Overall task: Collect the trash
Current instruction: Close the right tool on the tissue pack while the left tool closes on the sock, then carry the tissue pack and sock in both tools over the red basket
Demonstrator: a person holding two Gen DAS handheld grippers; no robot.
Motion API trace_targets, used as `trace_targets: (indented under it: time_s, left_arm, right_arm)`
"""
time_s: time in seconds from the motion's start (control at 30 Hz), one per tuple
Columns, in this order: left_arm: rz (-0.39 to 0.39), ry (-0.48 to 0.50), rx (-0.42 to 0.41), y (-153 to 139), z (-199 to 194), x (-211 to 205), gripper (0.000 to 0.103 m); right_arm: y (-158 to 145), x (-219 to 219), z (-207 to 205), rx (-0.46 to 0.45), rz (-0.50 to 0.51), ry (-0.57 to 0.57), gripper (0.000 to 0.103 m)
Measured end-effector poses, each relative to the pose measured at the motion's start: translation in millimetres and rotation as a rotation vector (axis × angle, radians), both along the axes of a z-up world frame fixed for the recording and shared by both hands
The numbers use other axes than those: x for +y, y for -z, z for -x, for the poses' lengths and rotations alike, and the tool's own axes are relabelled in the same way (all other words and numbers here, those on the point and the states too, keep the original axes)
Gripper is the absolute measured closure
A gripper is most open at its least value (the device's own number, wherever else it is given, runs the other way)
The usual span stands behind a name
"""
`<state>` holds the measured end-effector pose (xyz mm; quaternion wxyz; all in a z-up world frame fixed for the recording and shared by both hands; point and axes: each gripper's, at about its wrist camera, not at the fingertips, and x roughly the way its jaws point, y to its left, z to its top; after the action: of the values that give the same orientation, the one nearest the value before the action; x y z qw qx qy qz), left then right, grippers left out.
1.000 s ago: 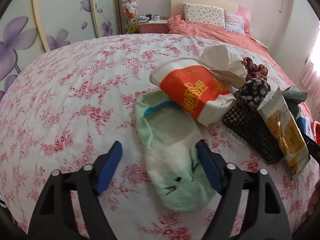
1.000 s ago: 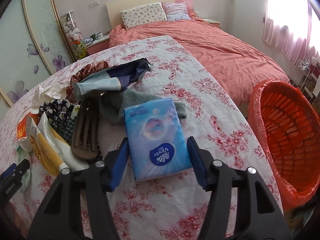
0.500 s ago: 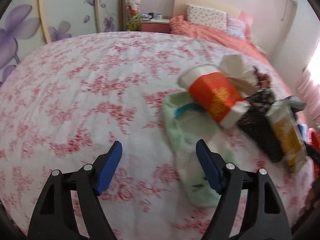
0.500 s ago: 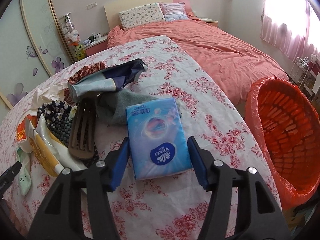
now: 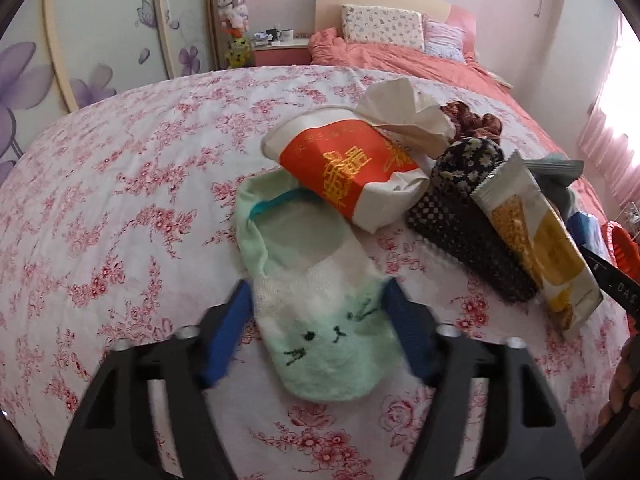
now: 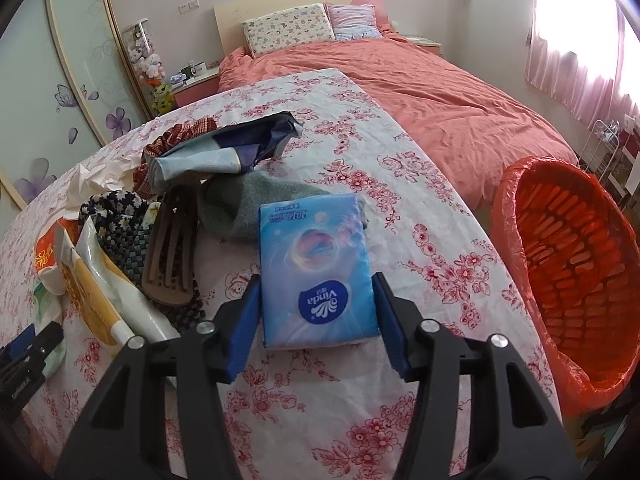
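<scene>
Two grippers work over the floral tablecloth (image 6: 400, 140): the left gripper (image 5: 316, 312) is closing its jaws around one mint-green sock (image 5: 316, 312), its blue pads at the sock's sides. The right gripper (image 6: 316, 312) is closing around one blue tissue pack (image 6: 316, 264), pads just beside its edges; one orange-lined bin (image 6: 568, 264) stands right of the table

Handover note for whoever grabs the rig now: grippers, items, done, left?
Left gripper: jaws closing around the green sock, not clearly gripping yet.
Right gripper: jaws closing on the blue tissue pack.
Paper cup, crumpled tissue and yellow wrapper lie on the floral table.
Red bin stands off its right edge.
Done: no trash visible in the bin.
Left: all of it.
</scene>
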<state>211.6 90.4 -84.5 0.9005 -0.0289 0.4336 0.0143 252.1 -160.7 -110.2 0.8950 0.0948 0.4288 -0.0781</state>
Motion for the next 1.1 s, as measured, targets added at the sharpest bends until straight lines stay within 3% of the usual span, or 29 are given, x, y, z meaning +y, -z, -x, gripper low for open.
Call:
trace_targets:
  time_s: [0.07,0.17,0.4,0.77,1.1]
  left_arm:
    - [0.024,-0.006,-0.003,-2,-1,5,0.069]
    - [0.073,0.001,-0.004,-2,-2,18,0.085]
    - [0.072,-0.006,-0.017,-10,8,33,0.09]
    - [0.068,-0.042,-0.144,-67,40,55,0.09]
    - [0.086,0.113,-0.23,-111,59,-5,0.09]
  right_arm:
    - [-1,-1,2,-0.004,-0.006,-0.001,0.051]
    - [-3,-2,6,-0.016,-0.005,-0.004,0.052]
    - [-18,-5,18,-0.053,-0.003,-0.001,0.052]
    - [-57,-10,56,-0.135,-0.005,0.014,0.052]
    - [-92,-42,112,-0.22,-0.004,0.086,0.052]
